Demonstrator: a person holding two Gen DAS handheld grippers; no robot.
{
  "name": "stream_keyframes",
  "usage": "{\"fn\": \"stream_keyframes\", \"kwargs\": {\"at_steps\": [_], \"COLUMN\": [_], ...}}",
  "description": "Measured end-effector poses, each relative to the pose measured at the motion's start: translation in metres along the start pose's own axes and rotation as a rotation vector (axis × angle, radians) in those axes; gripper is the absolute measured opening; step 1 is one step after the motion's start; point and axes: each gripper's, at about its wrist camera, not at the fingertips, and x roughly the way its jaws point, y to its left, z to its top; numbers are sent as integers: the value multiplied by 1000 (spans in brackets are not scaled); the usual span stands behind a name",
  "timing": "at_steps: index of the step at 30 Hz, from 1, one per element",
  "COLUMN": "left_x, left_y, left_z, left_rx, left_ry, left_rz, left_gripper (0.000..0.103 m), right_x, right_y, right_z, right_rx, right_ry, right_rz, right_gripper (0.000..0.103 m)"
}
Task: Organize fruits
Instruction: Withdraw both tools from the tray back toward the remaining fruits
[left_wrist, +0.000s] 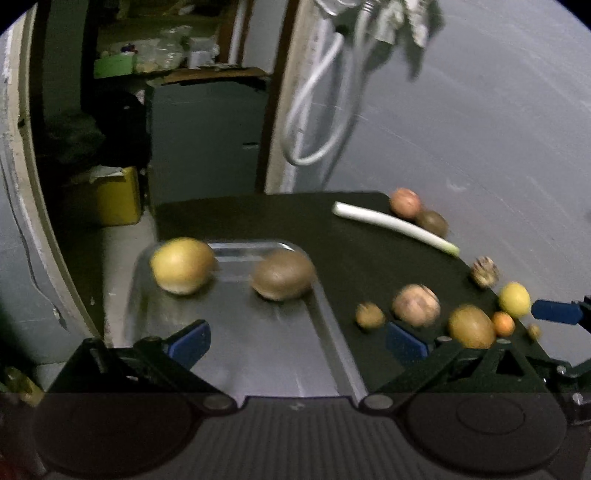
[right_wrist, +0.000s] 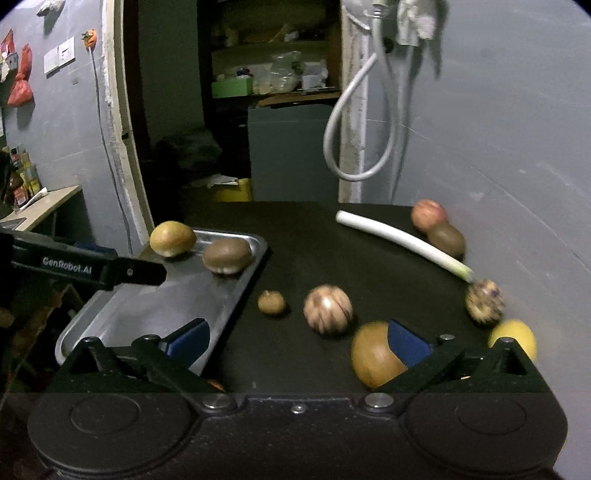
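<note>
Both hand-held grippers, left (left_wrist: 297, 341) and right (right_wrist: 299, 341), spread wide, empty; steel tray (left_wrist: 258, 354) at centre holds pear (left_wrist: 183, 266) and kiwi (left_wrist: 282, 274).

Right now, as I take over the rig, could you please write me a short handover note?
Left gripper: open, empty, over the shiny metal tray.
Right gripper: open, empty, over the black table mat, next to a brown oval kiwi.
Done: a yellow-green round pear and a brown fuzzy kiwi lie in the tray.
Left: the fruit on the mat, including a round yellow lemon, a small orange citrus and a reddish round fruit at the back. A long white leek stalk also lies there.
</note>
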Motion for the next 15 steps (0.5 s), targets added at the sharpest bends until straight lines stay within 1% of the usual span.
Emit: {"fn": "stream_keyframes", "kwargs": {"at_steps": [4,8,15], "left_x": [-9,-14,-22], "left_y": [-20,-35,-61], "left_z": [-18,-35,-62], "left_rx": [-3,-7,53], "left_ry": [41,80,131], "left_rz": [-27,-35,-39], "left_gripper": [102,102,102], "right_x": [-24,-44,-63], "right_y": [-9,-18,-33], "right_z": [-22,-46,-89], "right_rx": [14,12,72], "right_ry": [3,15,59], "right_rz": [-17,-41,-83], "right_gripper": [102,102,102]}}
